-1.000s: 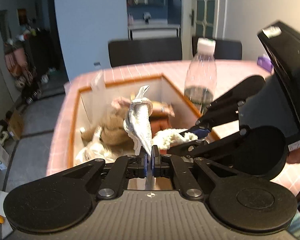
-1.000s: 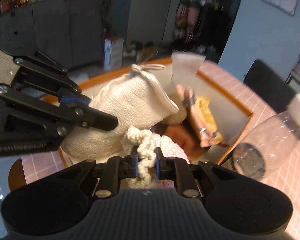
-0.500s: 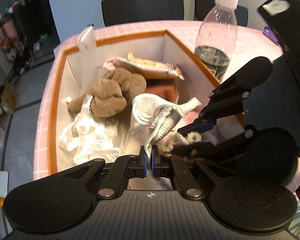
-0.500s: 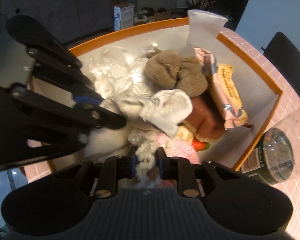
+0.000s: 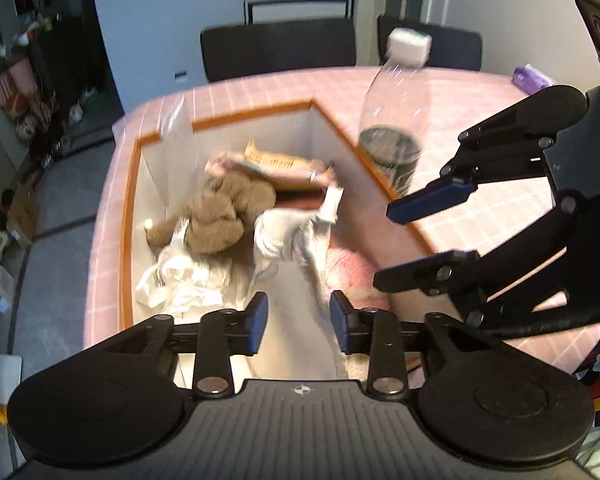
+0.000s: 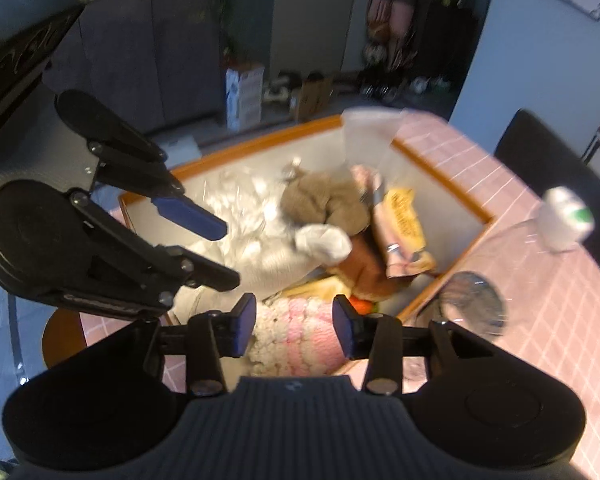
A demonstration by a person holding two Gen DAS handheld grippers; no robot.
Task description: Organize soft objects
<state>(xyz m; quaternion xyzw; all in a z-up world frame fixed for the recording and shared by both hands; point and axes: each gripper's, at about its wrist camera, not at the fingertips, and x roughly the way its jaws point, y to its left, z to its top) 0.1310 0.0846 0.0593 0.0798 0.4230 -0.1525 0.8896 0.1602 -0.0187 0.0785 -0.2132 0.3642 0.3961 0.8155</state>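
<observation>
Left gripper (image 5: 296,322): jaws just opened, white bag (image 5: 296,236) let go.
Right gripper (image 6: 294,324): jaws just opened, holding nothing.
Box (image 5: 126,216): brown toy (image 5: 224,208) at 11 o'clock.

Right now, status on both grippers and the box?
Left gripper and right gripper open, jaws just opened. White cloth and pink knit lie in box. Bottle stands beside it.

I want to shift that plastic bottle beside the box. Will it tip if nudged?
Probably. The plastic bottle stands tall and narrow on the pink table, with liquid only near its bottom, so it looks light. A push up high would likely topple it and let it roll.
</observation>
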